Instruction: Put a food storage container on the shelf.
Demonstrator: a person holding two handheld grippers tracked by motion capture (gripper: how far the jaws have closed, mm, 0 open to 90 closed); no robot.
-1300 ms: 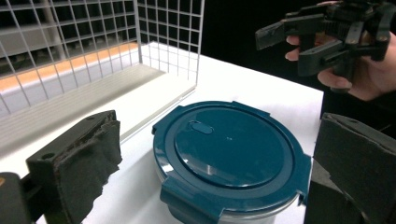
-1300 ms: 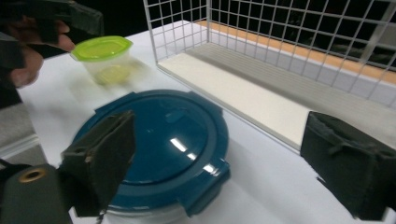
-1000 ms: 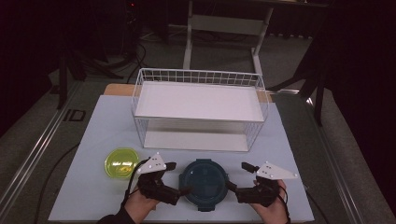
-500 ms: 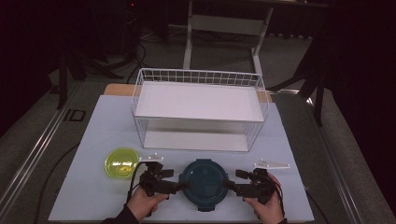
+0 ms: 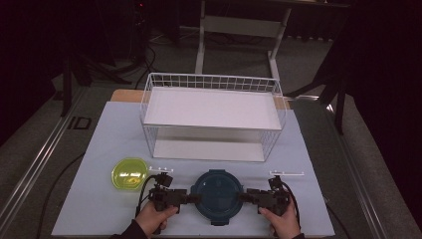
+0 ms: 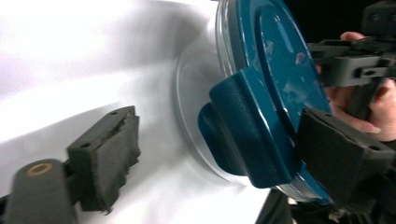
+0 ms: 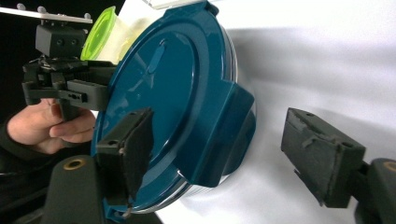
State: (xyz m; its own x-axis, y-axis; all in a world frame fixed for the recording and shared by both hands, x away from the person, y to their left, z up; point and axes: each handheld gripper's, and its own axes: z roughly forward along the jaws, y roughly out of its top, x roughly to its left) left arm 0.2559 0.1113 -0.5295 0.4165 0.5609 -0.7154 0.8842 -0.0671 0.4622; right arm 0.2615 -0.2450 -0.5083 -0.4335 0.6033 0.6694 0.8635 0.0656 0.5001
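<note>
Round container w/ a dark teal lid [image 5: 217, 195] sits at the near edge of the white table [image 5: 99, 144], centred btwn the two hands, in front of the wire basket [image 5: 213, 117]. Left gripper [image 5: 195, 198] comes in from the container's left, held by the left hand [image 5: 155, 215]; right gripper [image 5: 245, 196] from its right, held by the right hand [image 5: 280, 221]. Both point inward at the lid's rim, roughly level w/ each other. In the left gripper view the jaws are spread wide: one pad lies over the lid's side latch tab [image 6: 243, 130], the other stands well apart over bare table, so nothing gripped. Right gripper view is similar: jaws parted, one pad over the lid top near its latch tab [image 7: 224, 135], the other off to the side above the table, not clamped. Container's clear wall shows under the lid rim. A yellow-green lidded tub [image 5: 129, 174] sits just left of the left gripper, apart from the teal one. Basket has a white shelf in it.
</note>
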